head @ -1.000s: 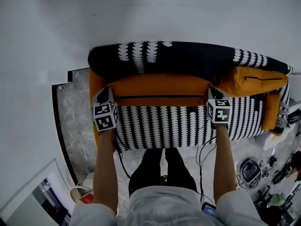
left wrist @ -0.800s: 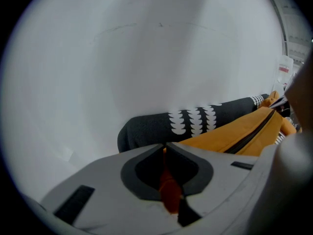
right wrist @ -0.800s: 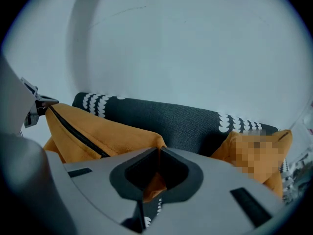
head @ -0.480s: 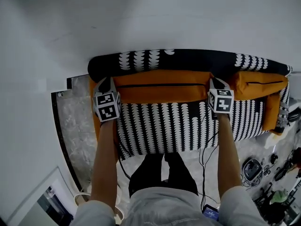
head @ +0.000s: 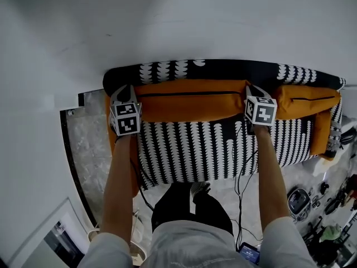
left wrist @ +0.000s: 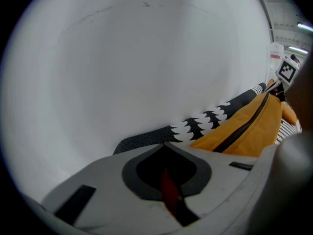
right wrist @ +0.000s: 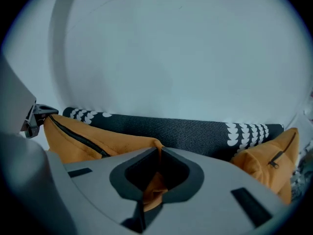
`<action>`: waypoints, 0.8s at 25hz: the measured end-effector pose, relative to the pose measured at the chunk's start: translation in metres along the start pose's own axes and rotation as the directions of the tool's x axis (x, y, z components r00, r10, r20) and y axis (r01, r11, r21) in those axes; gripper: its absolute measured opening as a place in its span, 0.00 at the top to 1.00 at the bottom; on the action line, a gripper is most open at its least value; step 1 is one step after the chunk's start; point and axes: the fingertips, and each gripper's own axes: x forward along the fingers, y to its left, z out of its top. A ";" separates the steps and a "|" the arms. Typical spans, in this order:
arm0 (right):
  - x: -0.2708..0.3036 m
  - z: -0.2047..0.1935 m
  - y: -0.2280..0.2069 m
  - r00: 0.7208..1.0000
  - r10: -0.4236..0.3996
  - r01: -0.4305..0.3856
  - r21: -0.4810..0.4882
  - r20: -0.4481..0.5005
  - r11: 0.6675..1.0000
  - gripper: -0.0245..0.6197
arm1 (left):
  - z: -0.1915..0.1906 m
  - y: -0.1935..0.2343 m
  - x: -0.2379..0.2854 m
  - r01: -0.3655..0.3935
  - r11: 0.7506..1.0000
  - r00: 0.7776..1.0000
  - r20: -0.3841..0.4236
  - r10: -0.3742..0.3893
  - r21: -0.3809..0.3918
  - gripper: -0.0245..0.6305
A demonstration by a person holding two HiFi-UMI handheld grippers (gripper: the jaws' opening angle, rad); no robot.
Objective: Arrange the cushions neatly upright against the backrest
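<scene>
White wall (head: 178, 21) fills the upper field, the largest item. Next, one sofa (head: 195, 144), black cloth with rows of white scallops, its backrest (head: 223, 68) set against that wall. To its left lies a strip of grey marbled floor (head: 92, 144). Item: one long cushion (head: 189, 100), orange with a dark zip line along its upper face. It stands on edge along the backrest and touches it, spanning from my left gripper (left wrist: 165, 146) to my right gripper (right wrist: 157, 151). Item: a second cushion (head: 309, 100), orange and zipped. It also leans on the backrest, just beside the long one on the right, past my right gripper. Item: a third cushion (head: 321, 130), orange, stands at the sofa's far right end, at a right angle to the backrest. Both my forearms reach over the seat, one to each end of the long cushion. My left jaws have just been closing. They now meet at the tips, with a thin reddish-orange sliver of fabric between the pads at the cushion's left corner. My right jaws are drawn narrow on a fold of orange fabric at the cushion's right corner, which bunches in the slot behind the tips.
</scene>
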 end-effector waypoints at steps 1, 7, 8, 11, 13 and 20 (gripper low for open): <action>-0.006 -0.002 -0.001 1.000 -0.005 0.005 0.013 0.006 1.000 0.93 | 0.000 0.000 -0.003 -0.003 1.000 1.000 0.001 0.003 0.004 0.94; -0.049 -0.001 -0.008 0.994 -0.018 0.017 0.018 0.107 1.000 0.93 | 0.000 -0.004 -0.035 -0.043 0.999 0.999 0.034 0.043 0.016 0.94; -0.057 0.001 -0.008 0.991 0.001 -0.005 0.025 0.133 1.000 0.93 | 0.000 -0.007 -0.039 -0.039 0.999 0.999 0.039 0.039 0.014 0.94; -0.075 0.009 0.003 0.978 0.064 -0.067 0.008 0.198 0.998 0.93 | -0.003 -0.012 -0.049 -0.034 0.999 0.998 0.052 0.033 0.017 0.94; -0.087 0.012 0.008 0.973 0.074 -0.069 -0.027 0.221 0.997 0.93 | -0.003 -0.012 -0.055 -0.039 0.999 0.997 0.062 0.037 0.019 0.95; -0.137 0.017 0.005 0.961 0.089 -0.073 -0.069 0.262 0.995 0.93 | 0.026 0.003 -0.105 -0.138 0.990 0.977 0.169 0.131 0.032 0.94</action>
